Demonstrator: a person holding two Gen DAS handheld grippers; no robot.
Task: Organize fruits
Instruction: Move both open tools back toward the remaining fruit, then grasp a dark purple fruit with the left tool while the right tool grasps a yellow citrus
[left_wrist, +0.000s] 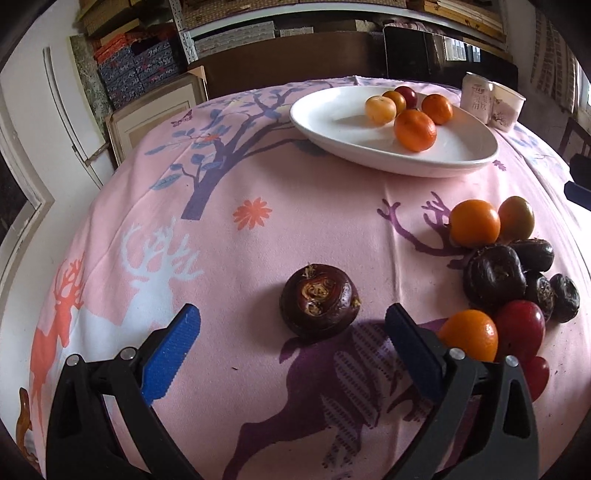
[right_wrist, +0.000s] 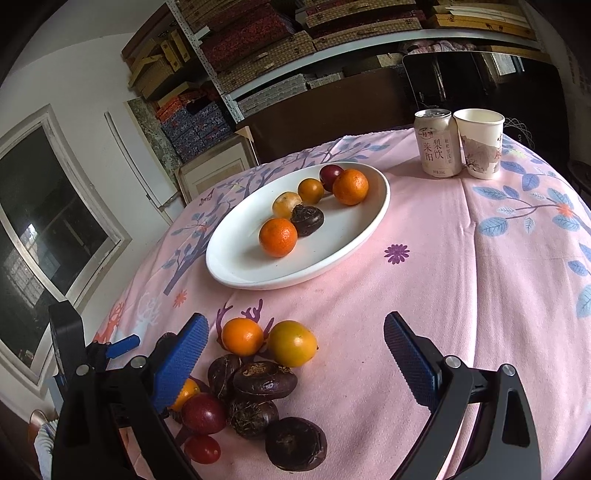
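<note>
A white oval plate (left_wrist: 332, 136) (right_wrist: 229, 273) holds several small fruits: oranges (right_wrist: 277, 236), yellow ones and a dark red one; the right wrist view also shows a dark water chestnut (right_wrist: 307, 219) in it. My left gripper (left_wrist: 293, 321) is open, its blue fingers either side of a lone dark water chestnut (left_wrist: 318, 305) on the pink cloth, not touching it. A pile of oranges, dark chestnuts and red fruits (left_wrist: 495, 280) (right_wrist: 258, 384) lies to its right. My right gripper (right_wrist: 295, 332) is open and empty above the pile.
A drink can (right_wrist: 437, 144) and a paper cup (right_wrist: 480, 146) stand at the table's far right. The pink patterned tablecloth (left_wrist: 258, 206) covers a round table. Shelves with boxes and a dark chair stand behind. My left gripper's body shows at the right wrist view's left edge (right_wrist: 70, 339).
</note>
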